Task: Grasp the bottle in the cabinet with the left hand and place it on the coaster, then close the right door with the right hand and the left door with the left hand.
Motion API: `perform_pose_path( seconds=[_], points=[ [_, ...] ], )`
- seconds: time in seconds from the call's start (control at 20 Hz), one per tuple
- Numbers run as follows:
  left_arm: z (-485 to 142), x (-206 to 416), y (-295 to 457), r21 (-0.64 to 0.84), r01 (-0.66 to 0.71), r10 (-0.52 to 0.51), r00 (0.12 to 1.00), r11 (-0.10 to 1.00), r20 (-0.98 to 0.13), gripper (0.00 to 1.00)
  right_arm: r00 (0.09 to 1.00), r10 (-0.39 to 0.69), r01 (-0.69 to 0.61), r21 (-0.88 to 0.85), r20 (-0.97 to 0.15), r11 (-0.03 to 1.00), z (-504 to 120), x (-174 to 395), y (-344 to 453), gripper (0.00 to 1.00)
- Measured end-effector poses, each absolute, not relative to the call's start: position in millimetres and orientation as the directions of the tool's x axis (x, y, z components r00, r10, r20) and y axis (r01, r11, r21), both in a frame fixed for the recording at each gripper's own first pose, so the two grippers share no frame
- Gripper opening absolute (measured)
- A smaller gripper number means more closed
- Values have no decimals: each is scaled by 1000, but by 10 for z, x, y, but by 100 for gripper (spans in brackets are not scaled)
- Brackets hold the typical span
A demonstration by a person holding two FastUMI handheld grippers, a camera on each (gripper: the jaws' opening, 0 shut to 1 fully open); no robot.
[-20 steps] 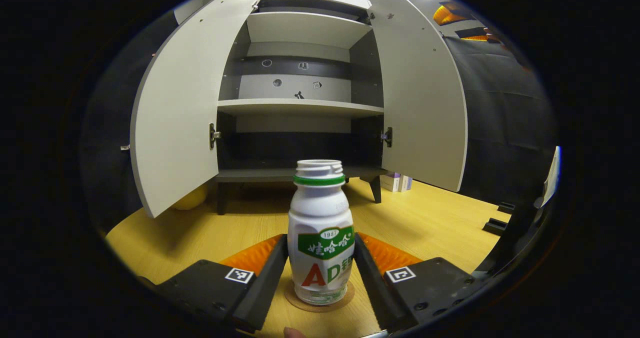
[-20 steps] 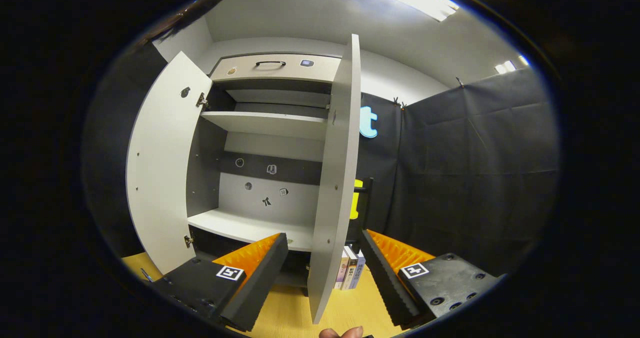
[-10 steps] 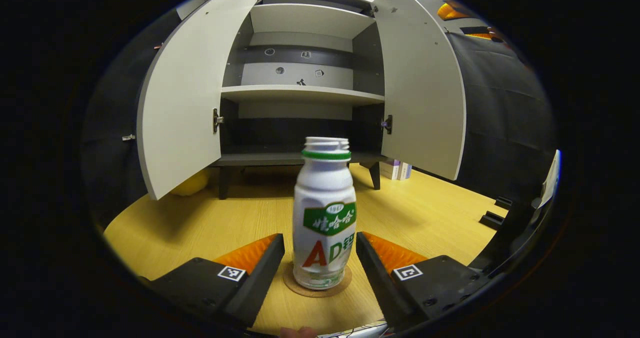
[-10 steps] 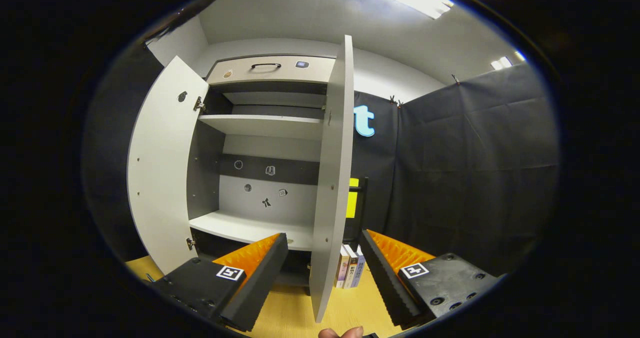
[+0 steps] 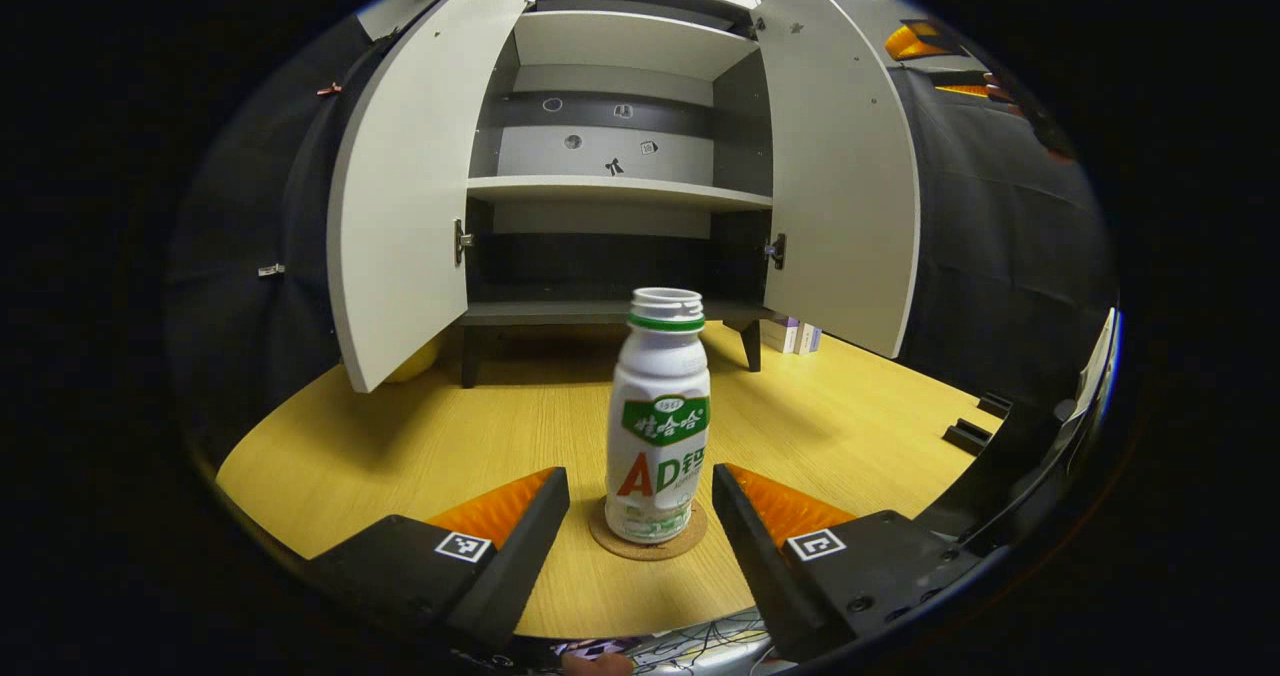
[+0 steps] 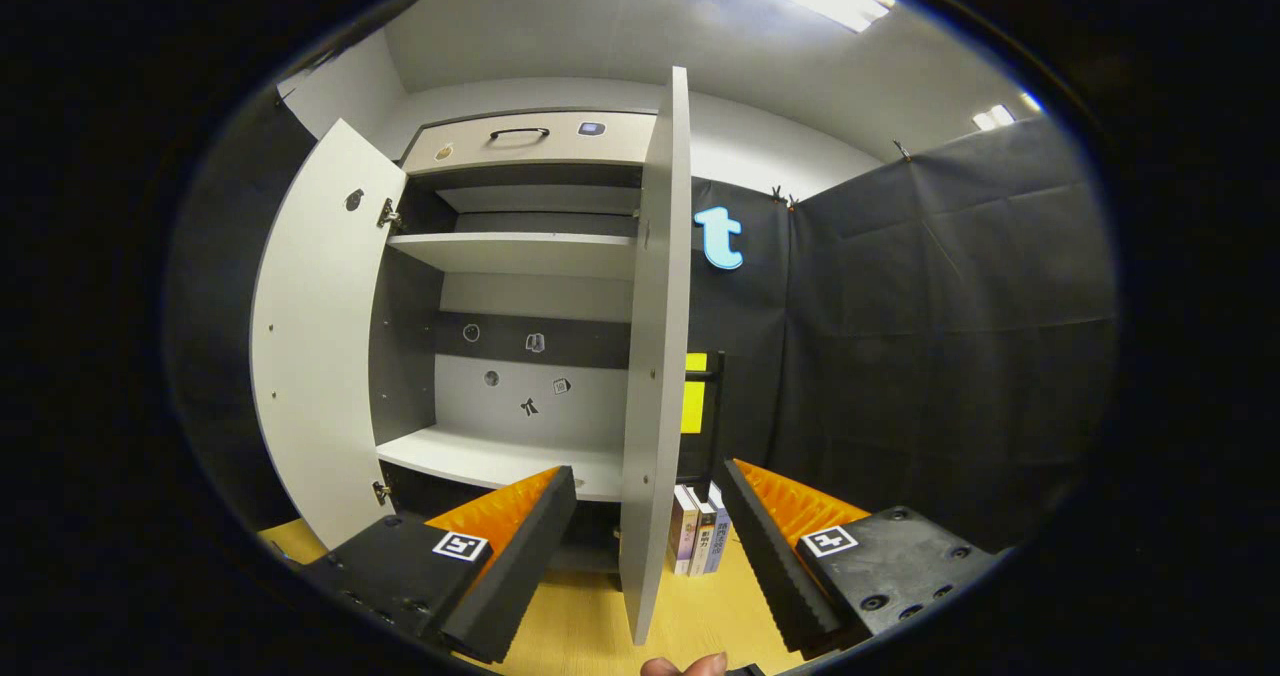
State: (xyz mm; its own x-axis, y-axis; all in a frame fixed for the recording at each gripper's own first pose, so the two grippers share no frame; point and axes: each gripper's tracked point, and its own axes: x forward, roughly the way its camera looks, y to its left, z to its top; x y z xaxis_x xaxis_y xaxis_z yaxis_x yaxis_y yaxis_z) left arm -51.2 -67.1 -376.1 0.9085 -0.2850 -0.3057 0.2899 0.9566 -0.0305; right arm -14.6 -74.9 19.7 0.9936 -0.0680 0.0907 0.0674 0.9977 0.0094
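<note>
Standing upright on the round coaster on the wooden bench: the bottle, uncapped, well in front of the cabinet. Framing it without touching, fingers spread wide: the left hand-held gripper. Hanging open, both the left door and the right door. Poised with fingers apart either side of the right door's edge, not pressing it: the right hand-held gripper. Behind that door, a few books.
</note>
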Motion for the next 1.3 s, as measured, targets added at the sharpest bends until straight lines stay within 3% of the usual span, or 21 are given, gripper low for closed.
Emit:
perform_pose_path(
  seconds=[0.4, 0.8, 1.3],
  points=[
    [-2612, -632, -330, -58, 223, -230, 945, 973, -234, 92, 993, -119, 118, 16, 19, 993, 6, -91, -1148, 98],
    [-1239, -365, 214, -4, 55, -55, 993, 998, -101, 92, 980, -199, 198, 53, 10, 979, 130, 272, -1797, 98],
    [-832, -221, 779, 25, -119, 121, 987, 993, -102, 93, 989, -141, 145, 123, -42, 982, 18, 812, -1858, 96]
  ],
)
